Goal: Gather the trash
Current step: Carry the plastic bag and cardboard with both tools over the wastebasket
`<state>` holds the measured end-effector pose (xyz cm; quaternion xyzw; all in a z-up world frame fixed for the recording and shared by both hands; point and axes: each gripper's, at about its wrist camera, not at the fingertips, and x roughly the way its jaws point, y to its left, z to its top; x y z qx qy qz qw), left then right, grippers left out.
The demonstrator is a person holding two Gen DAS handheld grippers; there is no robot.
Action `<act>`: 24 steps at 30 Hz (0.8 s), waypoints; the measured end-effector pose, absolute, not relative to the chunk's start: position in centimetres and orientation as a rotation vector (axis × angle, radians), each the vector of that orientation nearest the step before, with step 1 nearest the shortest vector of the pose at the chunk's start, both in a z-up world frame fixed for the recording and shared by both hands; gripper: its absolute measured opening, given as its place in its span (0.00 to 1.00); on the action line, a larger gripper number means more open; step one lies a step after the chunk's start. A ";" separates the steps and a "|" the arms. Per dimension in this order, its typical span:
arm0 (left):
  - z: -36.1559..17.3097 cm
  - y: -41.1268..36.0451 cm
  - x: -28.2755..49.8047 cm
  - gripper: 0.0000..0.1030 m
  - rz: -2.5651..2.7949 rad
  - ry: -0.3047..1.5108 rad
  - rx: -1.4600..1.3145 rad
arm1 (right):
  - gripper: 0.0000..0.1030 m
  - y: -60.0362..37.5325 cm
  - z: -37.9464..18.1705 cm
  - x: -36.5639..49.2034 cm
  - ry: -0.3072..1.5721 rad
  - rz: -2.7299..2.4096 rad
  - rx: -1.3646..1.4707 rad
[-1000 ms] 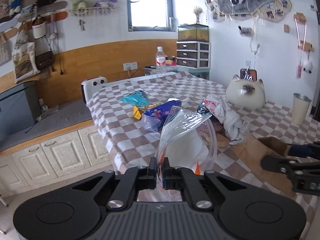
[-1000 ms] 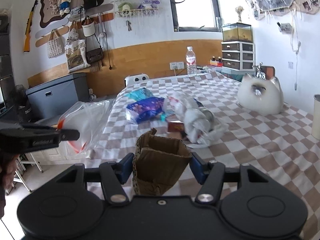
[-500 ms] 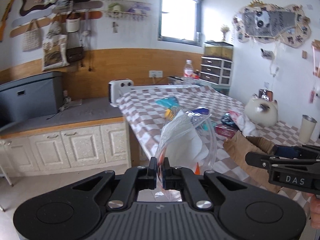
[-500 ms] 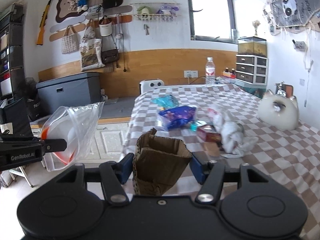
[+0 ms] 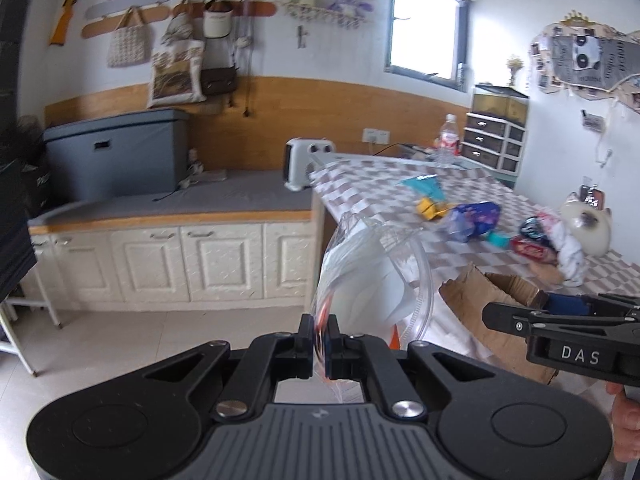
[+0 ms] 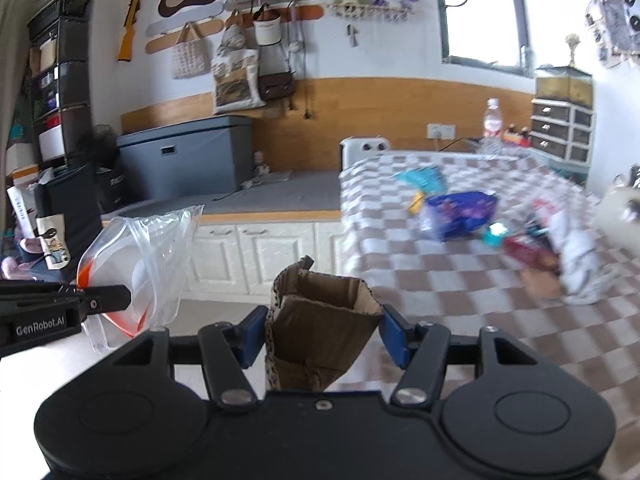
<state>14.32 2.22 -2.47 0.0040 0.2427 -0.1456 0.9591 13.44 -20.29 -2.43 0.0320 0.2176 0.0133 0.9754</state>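
The left hand-held gripper (image 5: 319,346) is pinched tight on the edge of a clear zip-top plastic bag (image 5: 372,276) with an orange-red seal strip; the bag stands up from between the closed fingers, its mouth gaping, with something white inside. From the right wrist view the same bag (image 6: 140,264) hangs off the left hand-held gripper (image 6: 120,296) over the pale floor, beside the checkered counter (image 6: 460,280).

The right hand-held gripper (image 6: 324,332) is at a middling width, its blue pads pressed on either side of a crumpled brown cardboard piece (image 6: 320,320), which stands upright between them. In the left wrist view that cardboard (image 5: 484,300) sits just right of the bag, with the right hand-held gripper (image 5: 516,316) reaching in from the right edge.

More trash lies on the counter well beyond: a teal wrapper (image 6: 420,178), a blue snack bag (image 6: 460,212), a small red box (image 6: 528,250) and crumpled white plastic (image 6: 576,268). A water bottle (image 6: 493,124) stands at the counter's far end.
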 end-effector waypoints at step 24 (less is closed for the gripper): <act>-15.6 8.6 23.6 0.05 -0.165 0.727 -0.122 | 0.59 -14.0 -13.5 23.0 0.659 0.048 0.155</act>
